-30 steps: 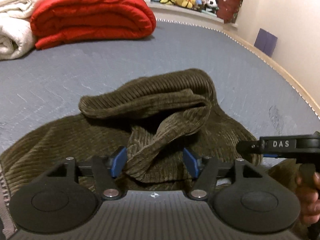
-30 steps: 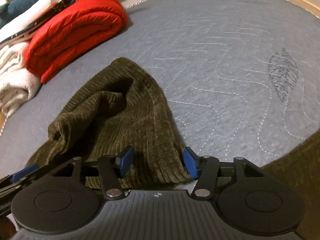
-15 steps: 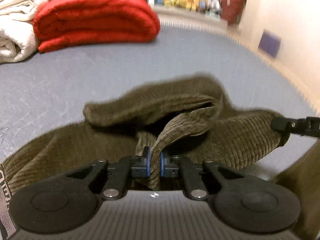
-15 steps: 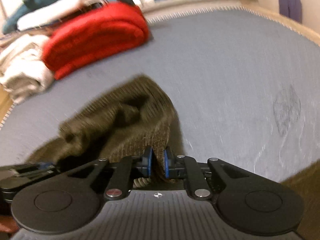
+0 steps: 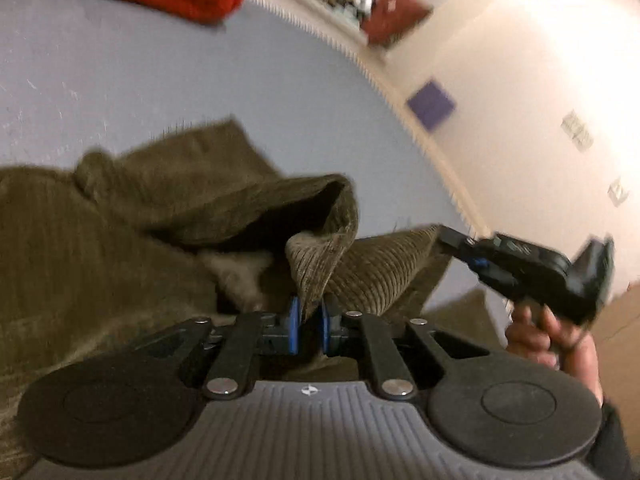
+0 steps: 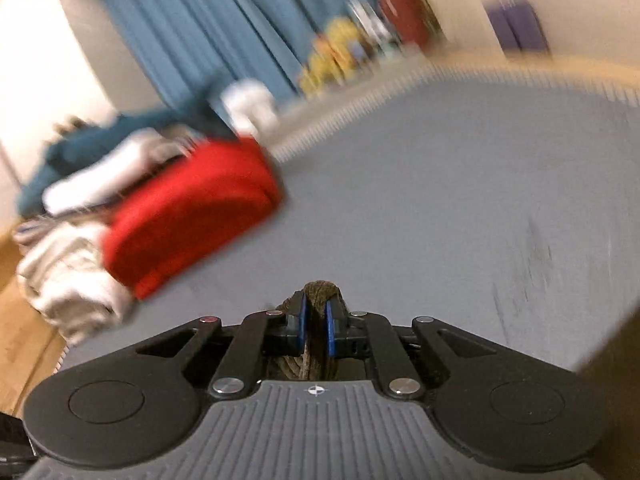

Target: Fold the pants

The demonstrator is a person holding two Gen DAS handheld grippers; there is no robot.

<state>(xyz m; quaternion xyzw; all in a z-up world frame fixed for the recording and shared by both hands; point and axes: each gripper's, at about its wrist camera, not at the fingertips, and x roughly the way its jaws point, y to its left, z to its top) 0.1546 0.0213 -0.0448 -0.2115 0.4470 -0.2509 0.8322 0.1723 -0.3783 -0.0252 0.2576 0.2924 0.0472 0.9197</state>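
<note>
The olive corduroy pants (image 5: 132, 216) lie bunched on the grey mattress (image 5: 160, 80). My left gripper (image 5: 307, 322) is shut on a fold of the pants' edge, which rises from between the blue pads. My right gripper (image 5: 446, 236) shows at the right of the left wrist view, shut on another corner of the pants and lifting it. In the right wrist view my right gripper (image 6: 316, 320) is shut on a strip of the pants (image 6: 320, 290), with the rest of the garment hidden below the camera.
A folded red blanket (image 6: 192, 216) and white bedding (image 6: 68, 280) lie at the mattress's far left. Stuffed toys (image 6: 332, 60) and blue curtains (image 6: 224, 28) stand behind. The mattress edge and a cream wall (image 5: 520, 80) run along the right.
Both grippers closed on the pants and have lifted the held edges up off the mattress. The right gripper has swung up, so its view now faces the room.
</note>
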